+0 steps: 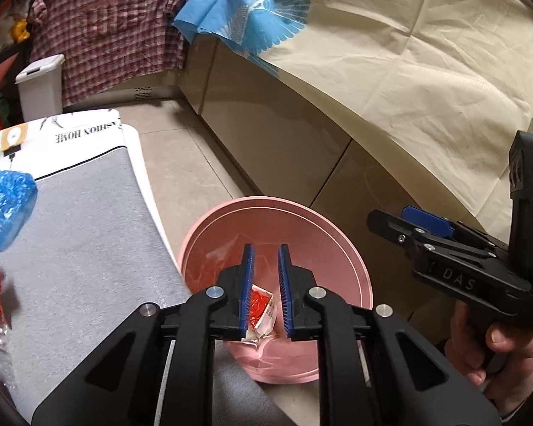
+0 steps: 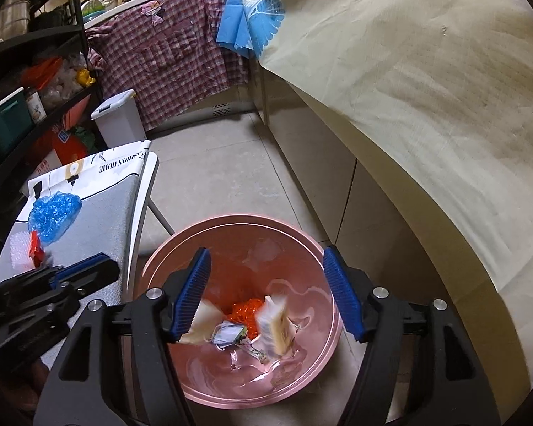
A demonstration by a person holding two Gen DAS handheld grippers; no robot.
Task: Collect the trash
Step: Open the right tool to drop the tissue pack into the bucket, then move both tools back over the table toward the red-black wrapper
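Over the pink bin (image 1: 319,234) with the left gripper (image 1: 266,248): jaws a little apart, not pressing on the red-and-white packet (image 1: 261,307) between them. Looks let go, ready to fall. Stands on end there, long side running along the fingers, red part up.

Also over the bin with the right gripper (image 2: 266,250): jaws wide open, nothing in them. Below, a pale packet (image 2: 277,323), blurry, likely dropping into the bin. Too smeared to tell which way up.

More trash waiting on the grey table (image 2: 103,220), well apart from the bin: a blue plastic bag (image 2: 55,214), a red wrapper (image 2: 35,245) just beside it, and some bubble wrap (image 2: 19,255).

Probably very light, all of it. Soft and crinkly too, easy to squash, not breakable. Maybe a bit slippery, so best to pinch a thick, bunched-up part, not a thin loose edge.

Lies flat as a lump, the blue bag, with no real front. Seems a bit longer across the table than along it, so best to close across the short way.
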